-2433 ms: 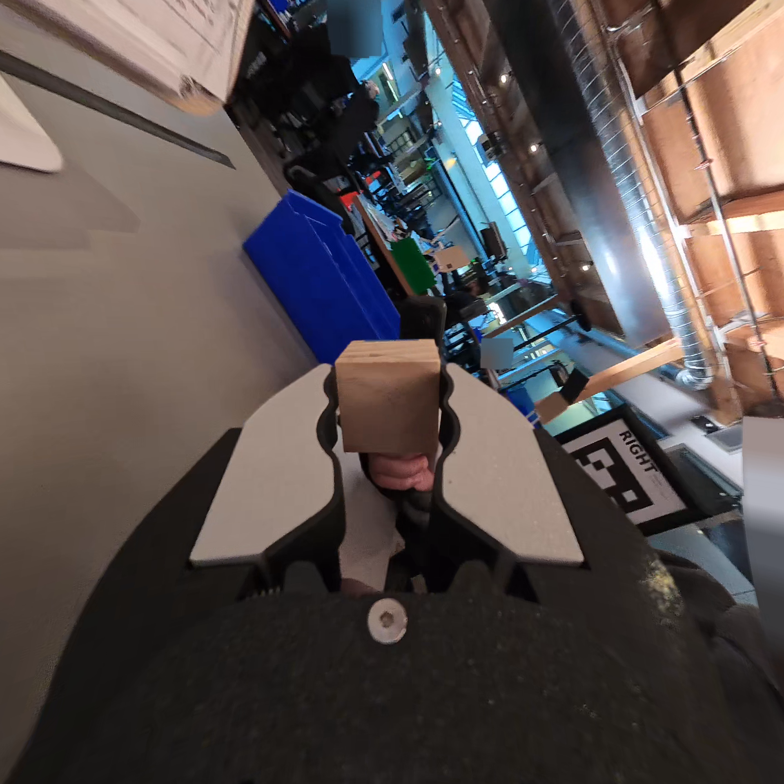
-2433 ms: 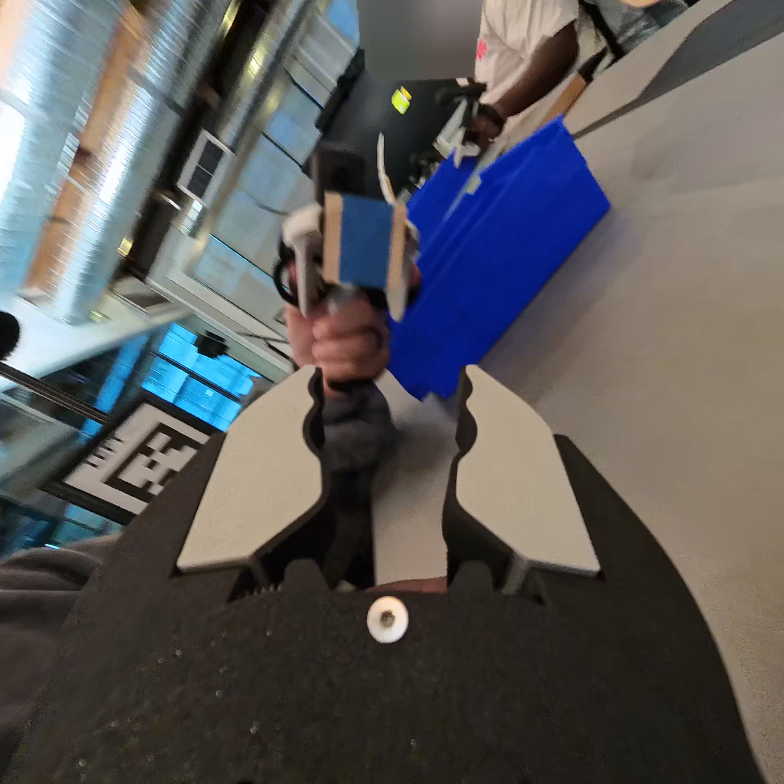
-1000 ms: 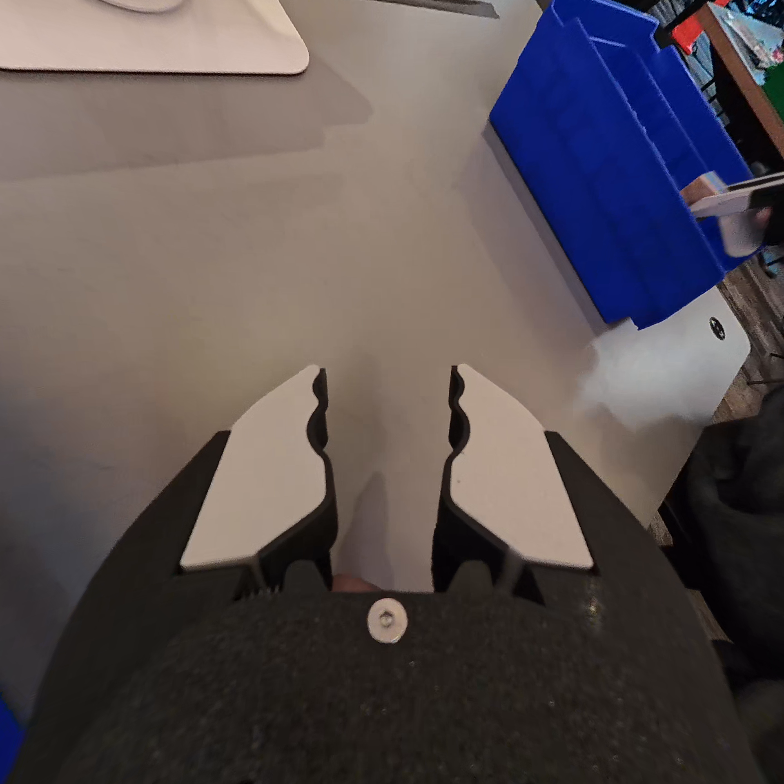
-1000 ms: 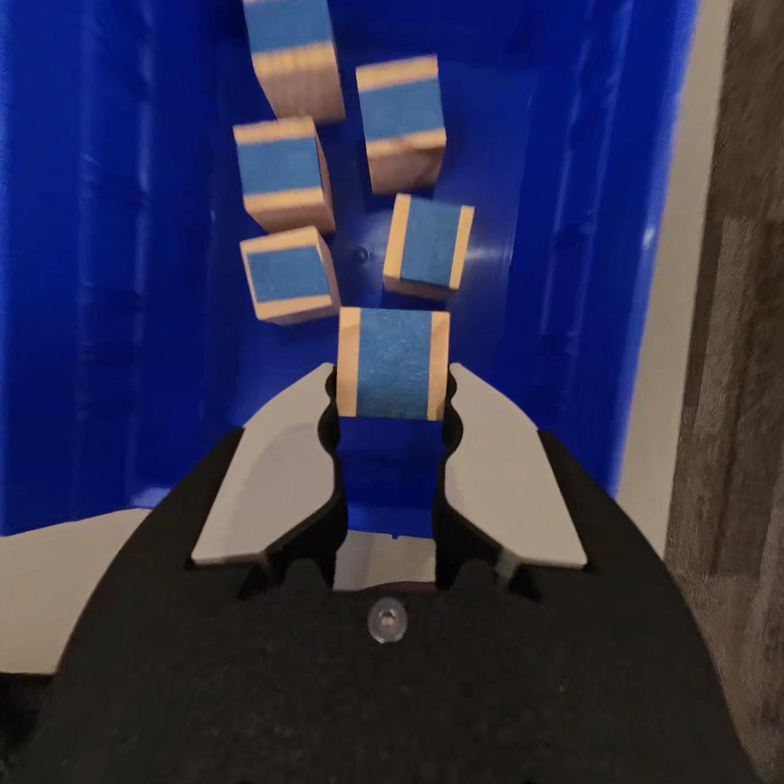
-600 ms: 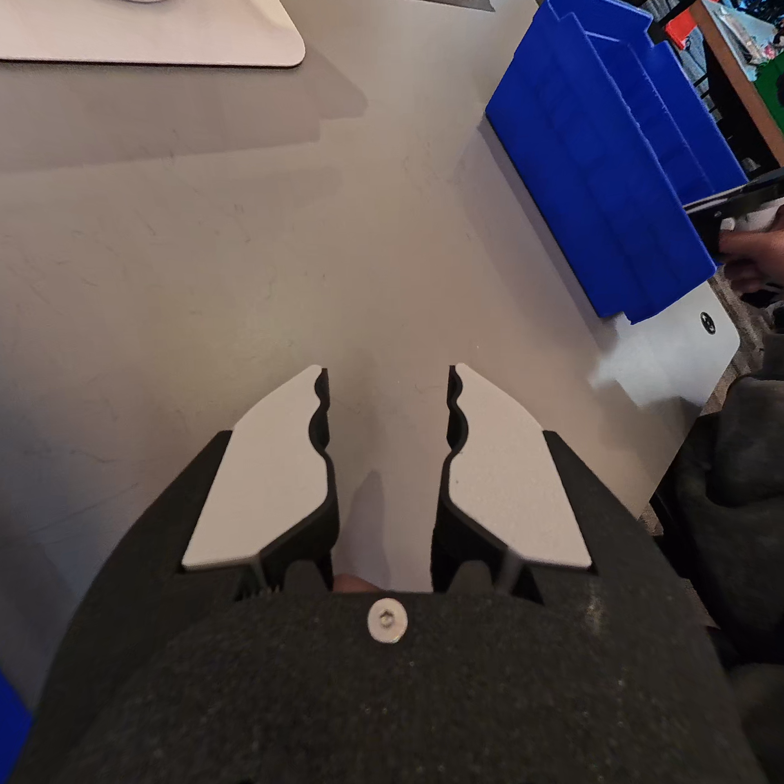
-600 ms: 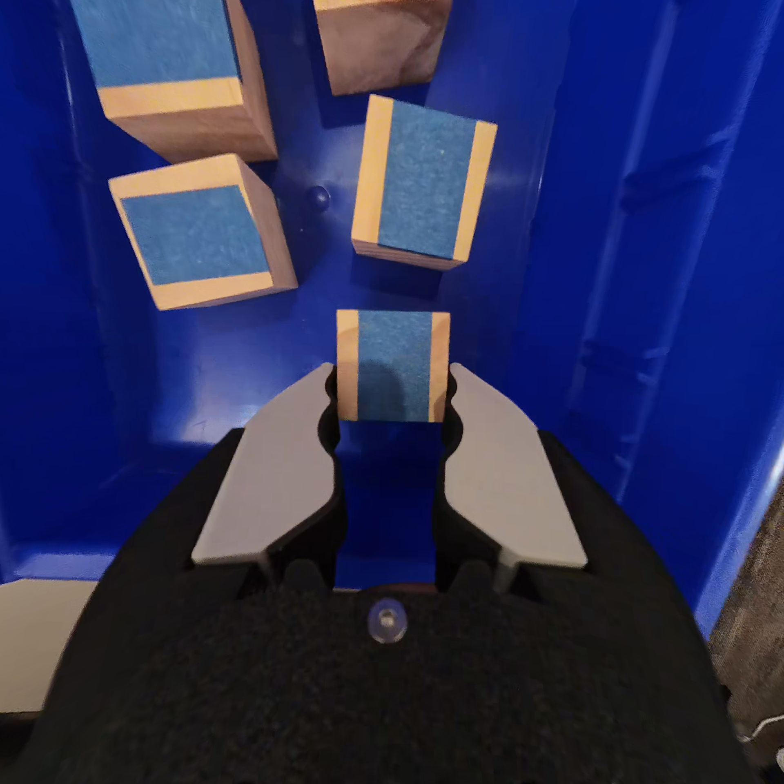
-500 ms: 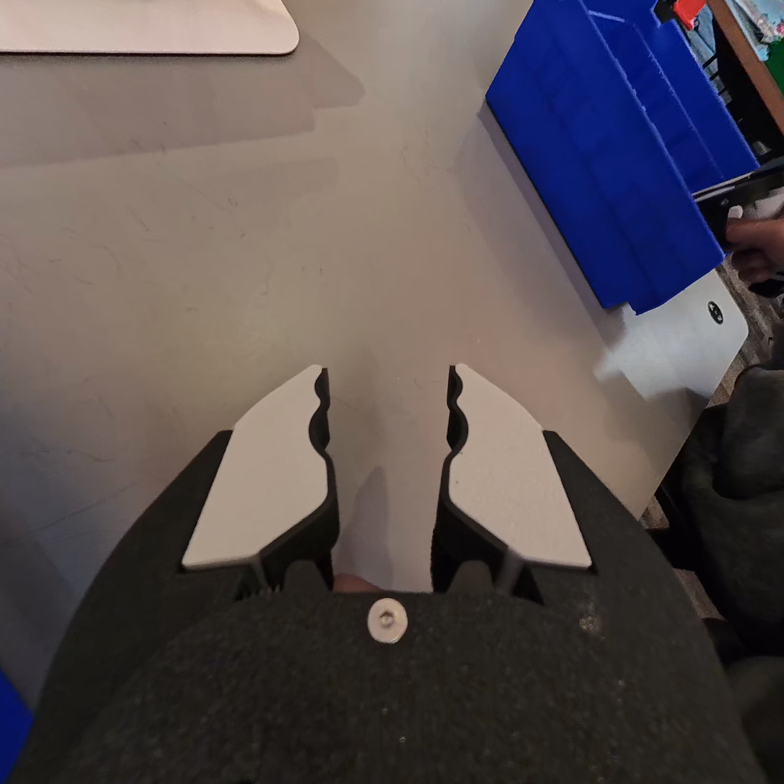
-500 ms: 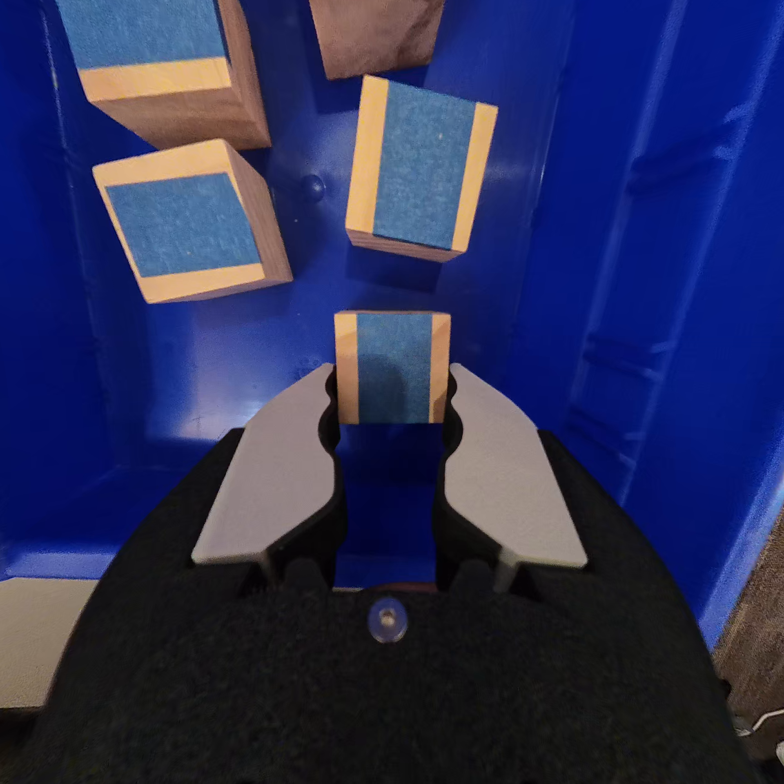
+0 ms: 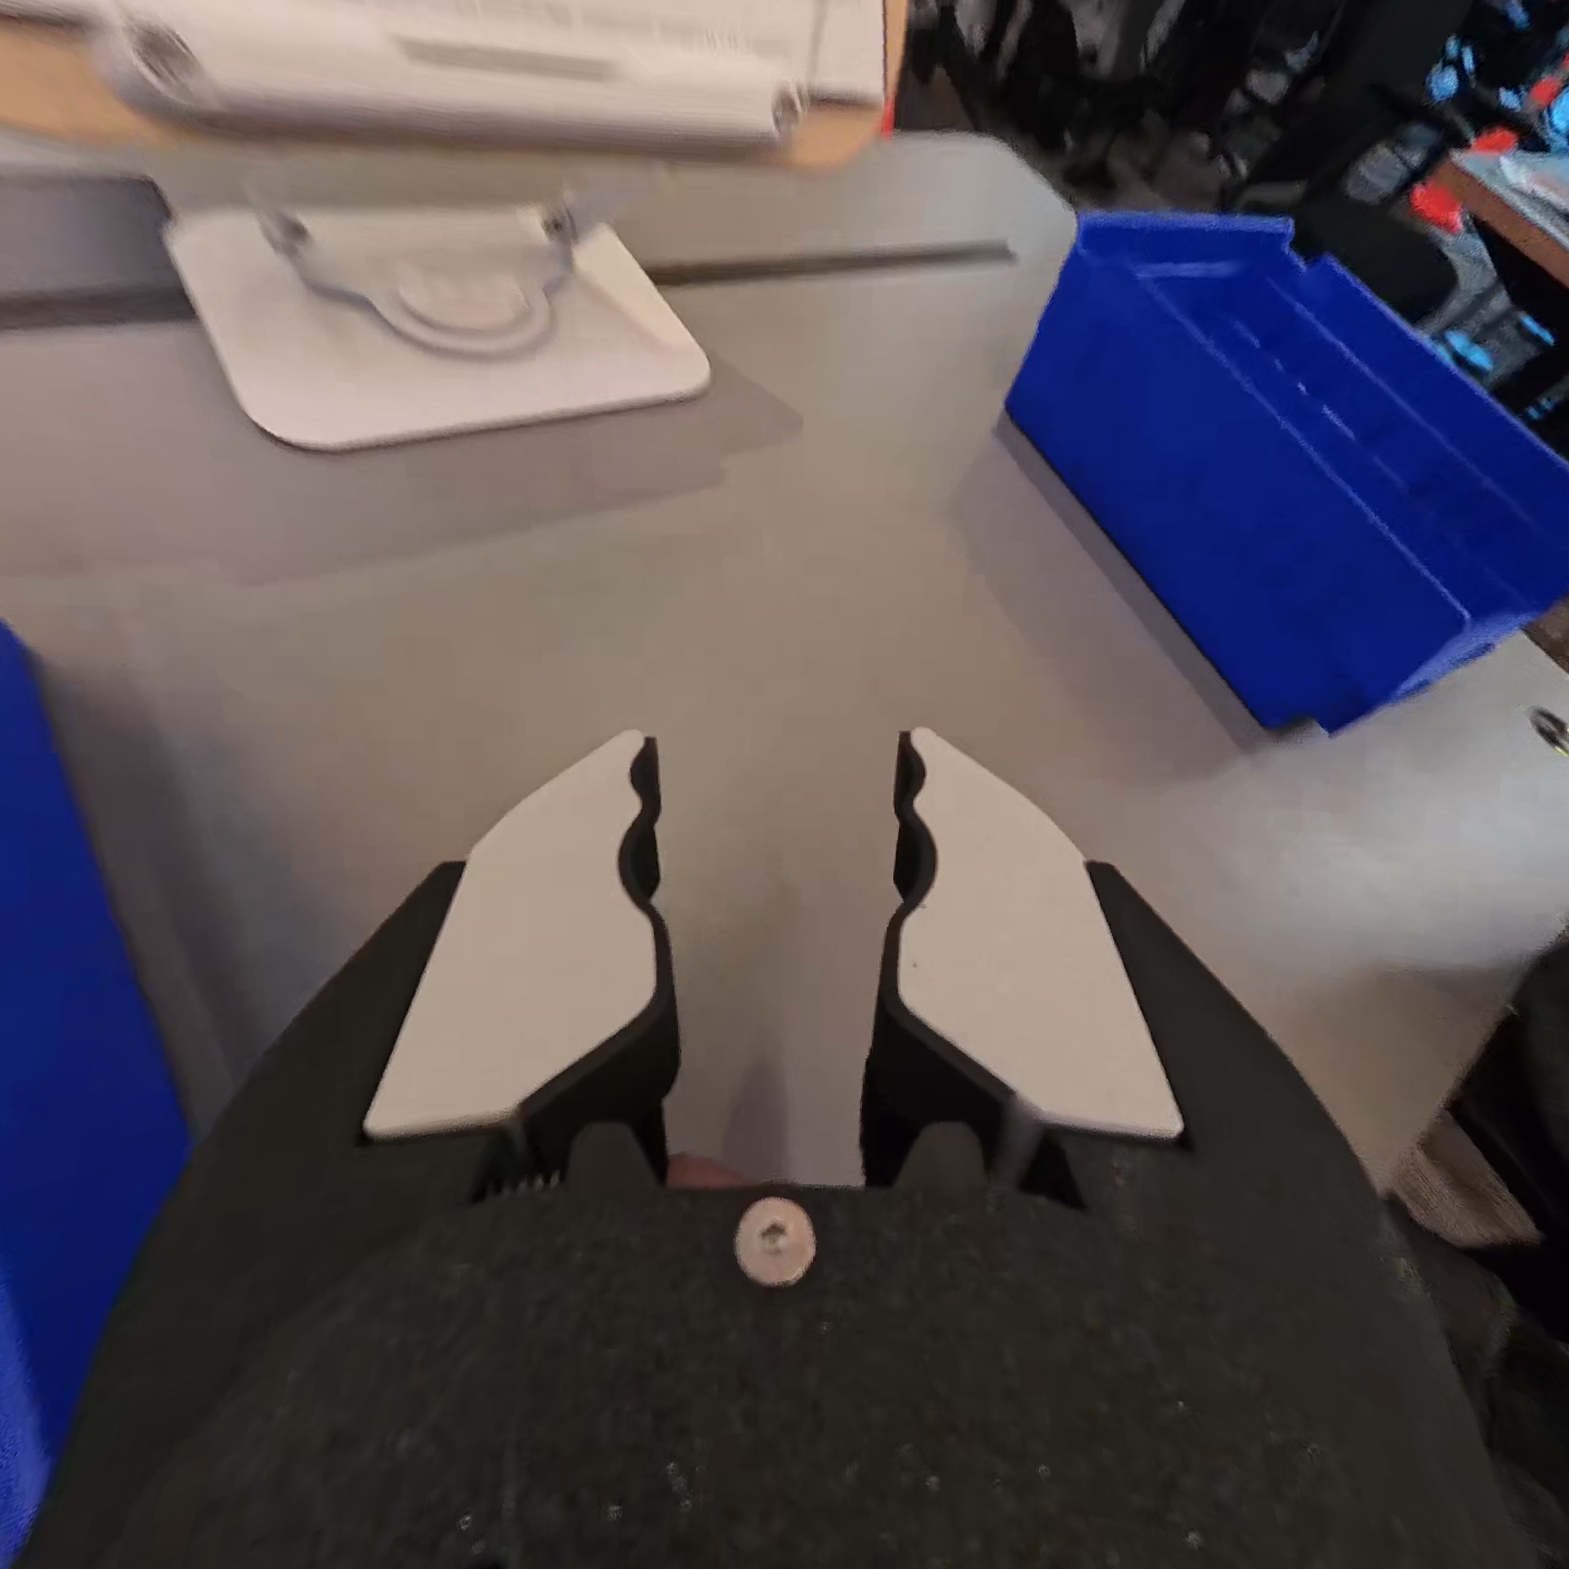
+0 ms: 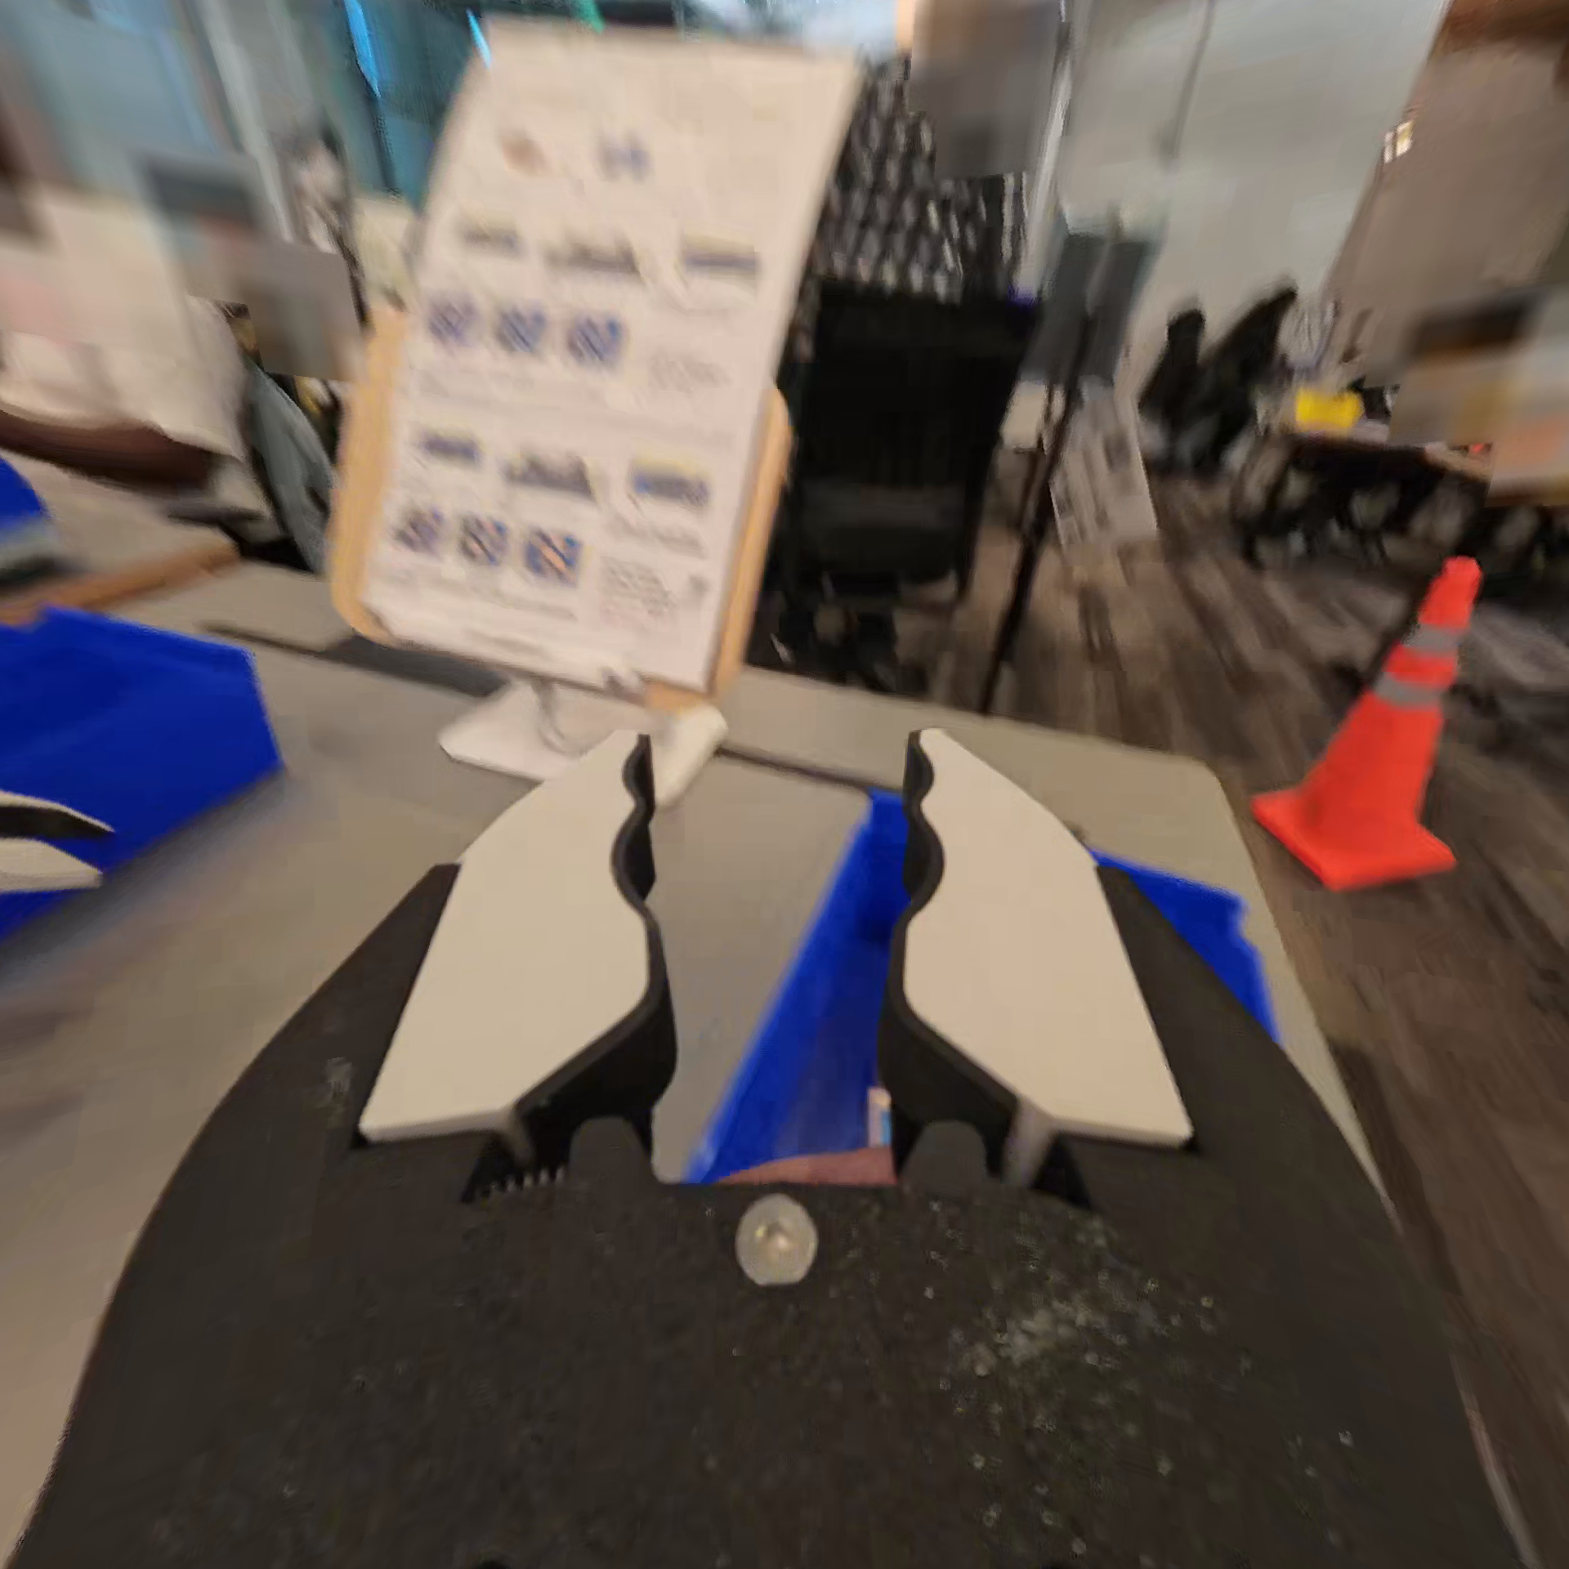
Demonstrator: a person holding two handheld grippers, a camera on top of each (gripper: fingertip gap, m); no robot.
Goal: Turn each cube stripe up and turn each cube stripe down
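No cube shows clearly in either view now. My left gripper [image 9: 774, 756] is open and empty above the grey table [image 9: 509, 679]. A blue bin [image 9: 1273, 526] stands to its right, and another blue bin's edge [image 9: 51, 976] shows at the far left. My right gripper [image 10: 777, 760] is open and empty, raised over the near end of a blue bin [image 10: 815, 1019]. A second blue bin [image 10: 119, 722] stands at the left of the right wrist view. The right wrist view is blurred.
A white stand [image 9: 441, 331] holds a clipboard with a printed sheet [image 10: 594, 373] at the back of the table. An orange cone [image 10: 1384, 730] stands on the floor to the right. Dark chairs stand behind the table. The table's right edge is near the bin.
My right gripper let go of the striped cube in the bin, opened, and lifted up and out to face the clipboard. My left gripper tilted up and stayed open.
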